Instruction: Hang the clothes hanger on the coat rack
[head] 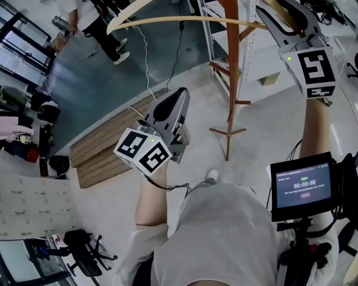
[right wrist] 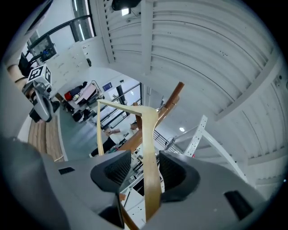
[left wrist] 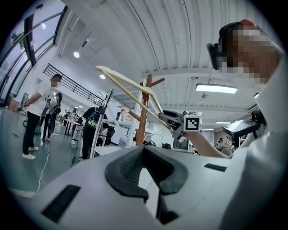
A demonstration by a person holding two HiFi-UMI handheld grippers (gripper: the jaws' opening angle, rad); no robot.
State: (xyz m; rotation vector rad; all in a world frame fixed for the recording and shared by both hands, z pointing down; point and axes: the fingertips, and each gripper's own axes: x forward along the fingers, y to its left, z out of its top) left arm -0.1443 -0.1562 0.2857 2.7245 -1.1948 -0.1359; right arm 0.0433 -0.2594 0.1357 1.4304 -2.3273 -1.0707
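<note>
A pale wooden clothes hanger (head: 184,20) hangs high across the top of the head view, next to the brown wooden coat rack (head: 232,67). One arm of the hanger (right wrist: 150,152) runs between the jaws of my right gripper (right wrist: 145,164). There is a gap on its left side, so the pads do not clamp it. In the head view the right gripper (head: 268,14) is raised at the top right. My left gripper (head: 179,98) is lower, in the centre. It is shut and empty (left wrist: 144,150), and points toward the rack (left wrist: 143,121) and the hanger (left wrist: 130,87).
A person (head: 106,28) stands on the dark floor at the far left, near a trailing white cable (head: 146,61). Wooden boards (head: 106,151) lie on the floor below my left gripper. White shelving (head: 224,33) stands behind the rack. A small monitor (head: 302,184) is mounted at my right side.
</note>
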